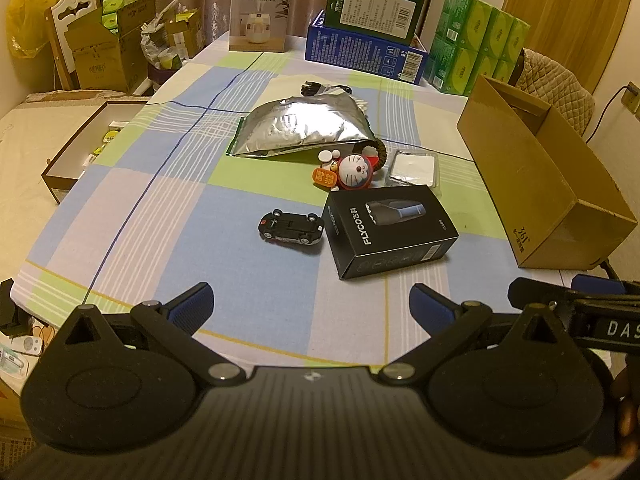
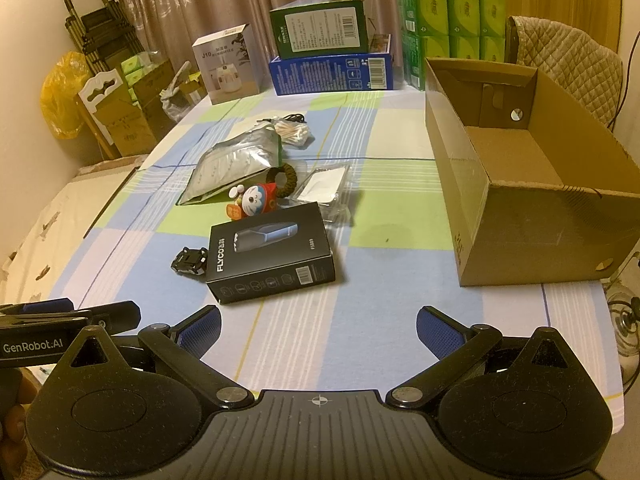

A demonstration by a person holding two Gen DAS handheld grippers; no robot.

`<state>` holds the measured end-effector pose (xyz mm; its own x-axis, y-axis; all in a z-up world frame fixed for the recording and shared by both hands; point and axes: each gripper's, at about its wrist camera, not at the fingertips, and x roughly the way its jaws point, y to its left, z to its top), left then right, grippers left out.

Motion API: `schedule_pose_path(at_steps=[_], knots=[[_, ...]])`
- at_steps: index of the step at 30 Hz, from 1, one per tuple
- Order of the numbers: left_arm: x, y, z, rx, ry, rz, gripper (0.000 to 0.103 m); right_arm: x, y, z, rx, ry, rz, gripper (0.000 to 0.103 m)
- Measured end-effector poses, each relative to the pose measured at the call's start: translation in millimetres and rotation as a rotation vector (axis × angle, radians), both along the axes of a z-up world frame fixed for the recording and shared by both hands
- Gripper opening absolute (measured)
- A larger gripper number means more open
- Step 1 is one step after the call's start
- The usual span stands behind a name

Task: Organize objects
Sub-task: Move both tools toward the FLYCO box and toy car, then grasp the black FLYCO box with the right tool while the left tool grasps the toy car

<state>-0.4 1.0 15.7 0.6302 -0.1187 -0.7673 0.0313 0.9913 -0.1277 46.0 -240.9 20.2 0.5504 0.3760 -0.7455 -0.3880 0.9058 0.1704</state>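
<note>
On the checked tablecloth (image 1: 168, 216), at mid-table, a toy car (image 1: 291, 227) is seen just left of the black FLYCO box (image 1: 390, 230), whose long axis runs near-to-far, slightly slanted. Further right the empty cardboard box (image 2: 532, 200) is found. Both the left gripper (image 1: 311, 304) and the right gripper (image 2: 319, 326) are held wide, empty, near the table's edge; the right is judged better placed.

Both wrist cams sit low at the near edge of the table (image 1: 280, 312), looking across it toward the curtains. Left cam is further left; both catch the black FLYCO box (image 1: 390, 230) (image 2: 272, 252) and cardboard box (image 1: 548, 184) (image 2: 532, 208).
</note>
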Motion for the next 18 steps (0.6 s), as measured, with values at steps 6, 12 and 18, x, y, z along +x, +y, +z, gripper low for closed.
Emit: schedule_pose_path(at_steps=[6, 12, 18], knots=[[0.3, 8.7, -1.3, -0.036, 0.002, -0.010, 0.102, 8.1, -3.5, 5.6, 0.035, 0.059, 0.026, 0.101], [3.6, 27.1, -1.0, -0.038, 0.000, 0.169, 0.102, 23.6, 7.7, 25.6, -0.044, -0.061, 0.210, 0.101], [15.4, 42.1, -0.2, 0.047, 0.001, 0.102, 0.102, 48.9, 34.5, 30.9, -0.154, -0.141, 0.545, 0.101]])
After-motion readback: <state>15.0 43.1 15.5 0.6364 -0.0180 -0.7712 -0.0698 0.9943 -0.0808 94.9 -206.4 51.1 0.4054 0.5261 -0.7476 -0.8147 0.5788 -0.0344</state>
